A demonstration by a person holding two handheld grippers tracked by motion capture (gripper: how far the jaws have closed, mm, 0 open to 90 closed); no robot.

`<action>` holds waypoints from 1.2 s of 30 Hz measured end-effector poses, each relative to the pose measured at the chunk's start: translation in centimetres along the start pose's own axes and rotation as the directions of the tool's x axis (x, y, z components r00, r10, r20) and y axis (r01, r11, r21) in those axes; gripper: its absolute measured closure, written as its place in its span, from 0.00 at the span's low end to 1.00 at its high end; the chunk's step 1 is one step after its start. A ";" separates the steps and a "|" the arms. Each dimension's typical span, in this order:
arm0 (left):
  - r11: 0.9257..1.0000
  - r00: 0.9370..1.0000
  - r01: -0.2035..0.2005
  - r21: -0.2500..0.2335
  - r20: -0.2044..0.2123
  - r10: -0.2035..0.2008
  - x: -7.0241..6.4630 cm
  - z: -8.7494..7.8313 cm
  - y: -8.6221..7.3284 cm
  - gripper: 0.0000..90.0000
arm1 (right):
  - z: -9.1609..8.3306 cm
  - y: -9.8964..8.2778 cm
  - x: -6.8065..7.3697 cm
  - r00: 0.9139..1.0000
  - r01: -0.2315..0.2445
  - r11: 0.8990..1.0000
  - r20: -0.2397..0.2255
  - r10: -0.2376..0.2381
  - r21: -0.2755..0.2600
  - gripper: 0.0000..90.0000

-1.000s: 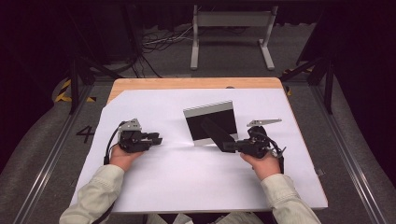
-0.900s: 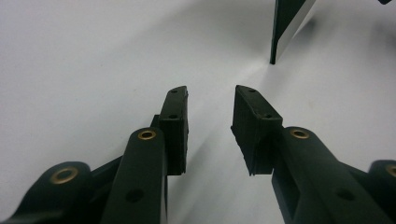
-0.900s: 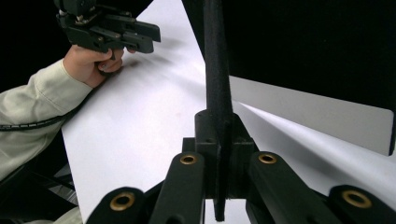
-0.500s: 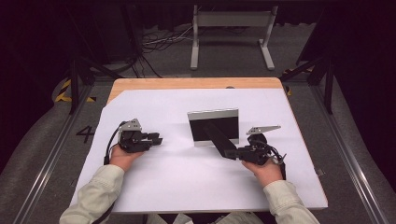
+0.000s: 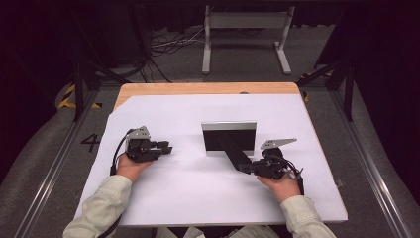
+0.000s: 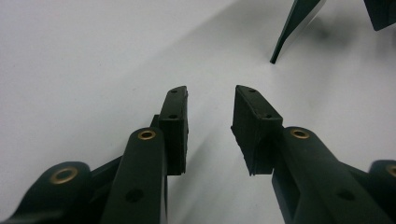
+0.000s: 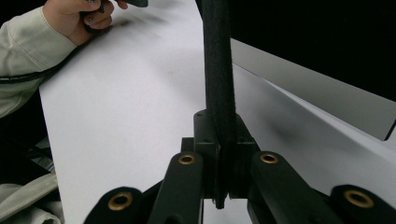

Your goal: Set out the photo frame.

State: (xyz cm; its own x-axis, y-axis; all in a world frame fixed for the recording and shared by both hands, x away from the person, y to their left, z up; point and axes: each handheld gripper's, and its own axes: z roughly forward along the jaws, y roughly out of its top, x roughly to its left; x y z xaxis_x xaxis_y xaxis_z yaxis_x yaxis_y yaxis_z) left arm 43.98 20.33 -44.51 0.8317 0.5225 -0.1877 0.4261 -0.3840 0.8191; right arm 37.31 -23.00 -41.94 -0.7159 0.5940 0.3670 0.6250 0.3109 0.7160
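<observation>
**Picture frame squared up on its stand leg**

The picture frame (image 5: 229,138) stood near the middle of the white table cover (image 5: 198,198), and I was working it by its black stand leg (image 5: 234,153). Nearest me, my right gripper (image 5: 246,167) was clamped tight on the end of that leg; the right gripper view showed the strip pinched between the pads. Compared with a second earlier, the frame had turned from a skewed angle to face me squarely, which I judged meant the leg was nearly set for it to stand alone. My left gripper (image 5: 167,147) rested on the cover well apart from the frame, jaws spread with nothing between them. Beyond lay the bare wooden table edge (image 5: 208,88).
</observation>
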 end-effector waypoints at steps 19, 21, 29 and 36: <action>1.000 1.000 0.000 0.003 0.005 0.000 0.0 0.1 0.0 0.73 | 0.5 -1.5 0.1 0.996 0.064 0.997 0.059 -0.066 0.041 0.91; 1.000 1.000 0.001 0.002 0.005 -0.001 0.0 0.1 0.0 0.73 | 0.6 -1.6 0.3 0.993 0.085 0.995 0.081 -0.089 0.055 0.91; 1.000 1.000 -0.002 0.001 0.004 0.002 0.0 0.1 0.0 0.73 | 1.0 -1.9 0.9 0.979 0.142 0.985 0.132 -0.155 0.101 0.88; 1.000 1.000 -0.002 0.000 0.004 0.002 0.0 0.0 0.0 0.73 | 1.2 -2.1 1.4 0.966 0.185 0.973 0.158 -0.206 0.141 0.87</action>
State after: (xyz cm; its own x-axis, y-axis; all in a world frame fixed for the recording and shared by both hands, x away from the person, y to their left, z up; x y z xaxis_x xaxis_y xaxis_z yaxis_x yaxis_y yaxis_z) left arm 43.98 20.27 -44.52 0.8340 0.5188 -0.1879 0.4244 -0.3855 0.8193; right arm 35.40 -21.90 -43.64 -0.7711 0.6266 0.1127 0.5193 0.5166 0.6808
